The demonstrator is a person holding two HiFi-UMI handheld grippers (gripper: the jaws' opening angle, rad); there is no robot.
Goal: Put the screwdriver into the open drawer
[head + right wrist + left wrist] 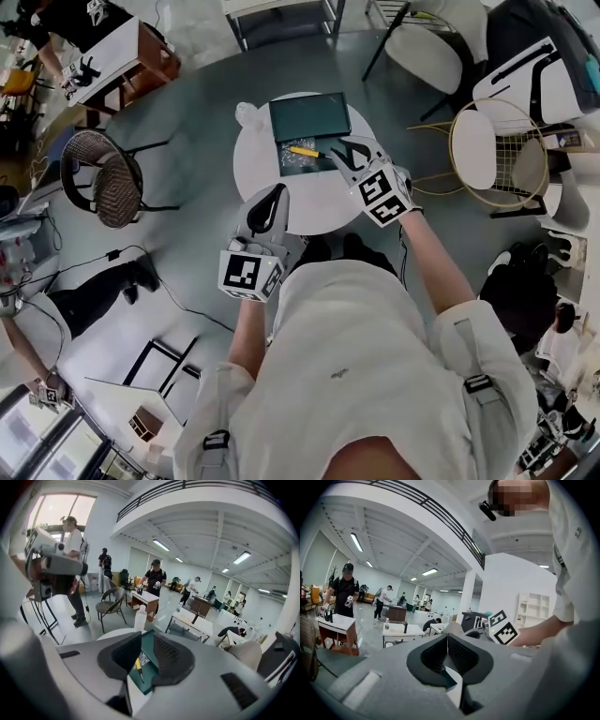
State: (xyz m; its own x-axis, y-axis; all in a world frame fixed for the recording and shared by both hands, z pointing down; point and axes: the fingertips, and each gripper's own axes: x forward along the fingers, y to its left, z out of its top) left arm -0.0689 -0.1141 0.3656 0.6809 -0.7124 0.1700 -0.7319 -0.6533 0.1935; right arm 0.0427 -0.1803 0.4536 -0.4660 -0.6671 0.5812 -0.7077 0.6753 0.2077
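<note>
A screwdriver [302, 151] with a yellow handle lies on a small crinkled dark sheet [295, 164] on the round white table [272, 164]. Just behind it sits the open dark green drawer [309, 117]. My right gripper [337, 156] hangs above the table to the right of the screwdriver, open and empty. Through its gap in the right gripper view [147, 640] I see the screwdriver [138, 665] and the drawer [151, 667] below. My left gripper [271, 202] is at the table's near edge, pads together, nothing held. Its view [447, 638] looks level across the room.
A clear plastic bottle [246, 114] stands at the table's far left by the drawer. A wicker chair [108, 178] is on the left and a gold wire chair [497, 155] on the right. Other people and desks [112, 56] stand further off.
</note>
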